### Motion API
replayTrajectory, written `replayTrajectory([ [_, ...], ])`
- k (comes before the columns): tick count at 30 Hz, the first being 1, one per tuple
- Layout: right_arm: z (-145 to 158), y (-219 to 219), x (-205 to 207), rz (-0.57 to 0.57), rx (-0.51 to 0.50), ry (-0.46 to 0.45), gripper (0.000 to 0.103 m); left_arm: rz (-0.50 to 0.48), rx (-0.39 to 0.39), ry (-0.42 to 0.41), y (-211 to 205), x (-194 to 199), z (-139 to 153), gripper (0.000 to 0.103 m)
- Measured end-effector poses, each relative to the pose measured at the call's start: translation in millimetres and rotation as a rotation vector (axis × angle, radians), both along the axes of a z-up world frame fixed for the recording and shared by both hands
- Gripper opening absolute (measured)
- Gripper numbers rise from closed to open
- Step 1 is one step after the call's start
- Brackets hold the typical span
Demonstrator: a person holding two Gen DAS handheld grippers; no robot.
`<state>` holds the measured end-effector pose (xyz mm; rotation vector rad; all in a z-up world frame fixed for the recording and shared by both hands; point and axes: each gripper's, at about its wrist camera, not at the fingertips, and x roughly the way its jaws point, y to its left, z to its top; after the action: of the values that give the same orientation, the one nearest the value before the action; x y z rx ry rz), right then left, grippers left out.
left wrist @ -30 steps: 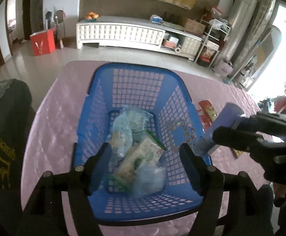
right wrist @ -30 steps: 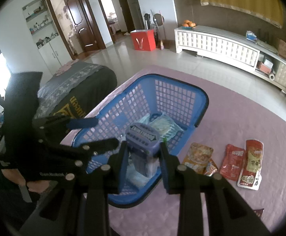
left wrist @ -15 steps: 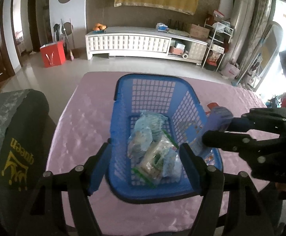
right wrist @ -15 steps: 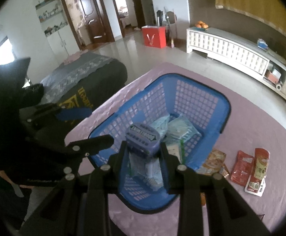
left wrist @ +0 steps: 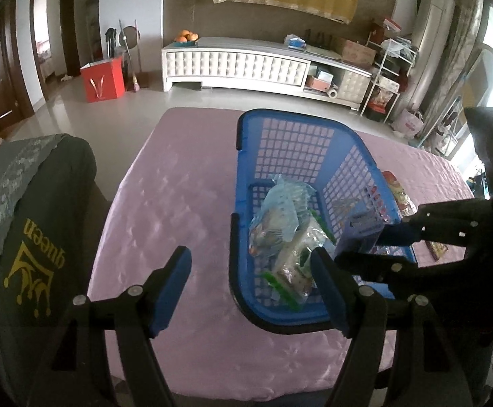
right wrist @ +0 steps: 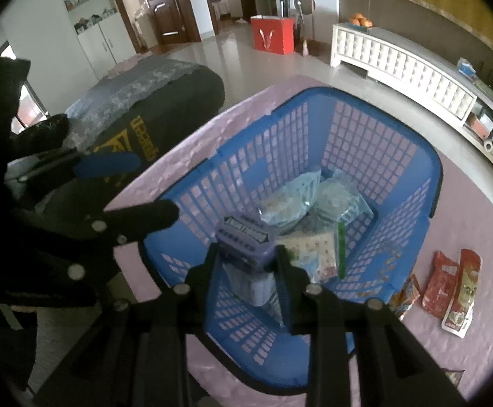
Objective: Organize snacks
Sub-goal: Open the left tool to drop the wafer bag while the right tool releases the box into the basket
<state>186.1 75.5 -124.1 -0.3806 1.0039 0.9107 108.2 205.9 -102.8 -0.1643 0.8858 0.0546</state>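
Purple snack box (right wrist: 246, 242) upright in clamped right gripper (right wrist: 248, 264) above basket (right wrist: 382, 129), left gripper (left wrist: 251, 288) agape

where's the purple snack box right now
The purple snack box is clamped in the right gripper, hanging inside the blue basket just above the clear snack bags, on the basket's right side in the left wrist view.

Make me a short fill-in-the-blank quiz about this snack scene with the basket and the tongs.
1. The right tongs grip a ____ box.
2. The basket is ____ in colour.
3. The left tongs hold ____.
4. The red packets lie on the ____ tablecloth, outside the basket.

Missing words: purple; blue; nothing; pink
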Motion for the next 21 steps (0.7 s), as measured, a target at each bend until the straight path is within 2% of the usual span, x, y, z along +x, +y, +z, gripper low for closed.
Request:
replayTrajectory([
  [7,-11.4,6.3,-1.6,-0.007,-0.033,0.021,0.034,-0.002,-0.011,0.011,3.3,-1.5,-5.9,0.07],
  [17,-11.8,12.2,-4.8,-0.013,-0.078,-0.012,0.036,0.008,-0.023,0.03,6.2,-9.3,-11.6,0.07],
  [18,-9.7,12.0,-4.1,-0.018,-0.079,-0.02,0.038,0.009,-0.019,0.033,6.4,-10.0,-11.5,0.07],
  [20,-2.8,10.0,-2.5,-0.034,-0.075,-0.038,0.053,0.008,-0.01,0.041,6.3,-11.2,-10.4,0.07],
  [21,1.1,8.1,-2.4,-0.044,-0.067,-0.047,0.063,0.008,-0.006,0.043,5.9,-12.0,-9.3,0.07],
])
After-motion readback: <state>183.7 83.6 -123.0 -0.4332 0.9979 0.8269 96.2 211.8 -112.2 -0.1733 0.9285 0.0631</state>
